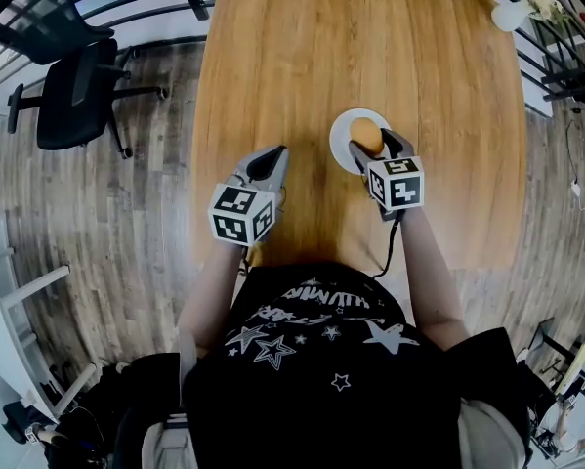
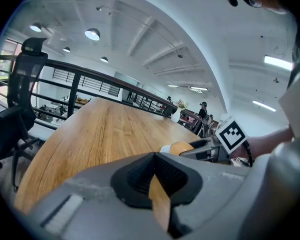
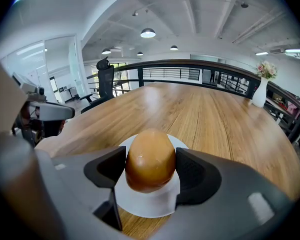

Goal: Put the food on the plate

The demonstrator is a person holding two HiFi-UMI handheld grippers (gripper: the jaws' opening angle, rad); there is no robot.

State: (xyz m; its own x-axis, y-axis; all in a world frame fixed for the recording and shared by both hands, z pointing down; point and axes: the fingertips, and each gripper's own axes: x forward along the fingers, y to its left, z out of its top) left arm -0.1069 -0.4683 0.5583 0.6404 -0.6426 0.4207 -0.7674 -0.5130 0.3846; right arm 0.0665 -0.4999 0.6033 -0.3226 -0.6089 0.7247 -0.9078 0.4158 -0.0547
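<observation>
Right gripper view shows the right tool [image 3: 150, 168] clamped on a brown bun [image 3: 151, 154], with the white plate [image 3: 148, 203] directly beneath it on the table [image 3: 210, 114]. Best lower until the bun rests, then open gently. The left tool [image 2: 155, 177] is closed and empty.

Item, as I see it: long honey-brown wooden surface [image 1: 302, 66]. On it: one small round white plate [image 1: 339, 133], near my edge; one white vase [image 1: 510, 15], far right corner.
</observation>
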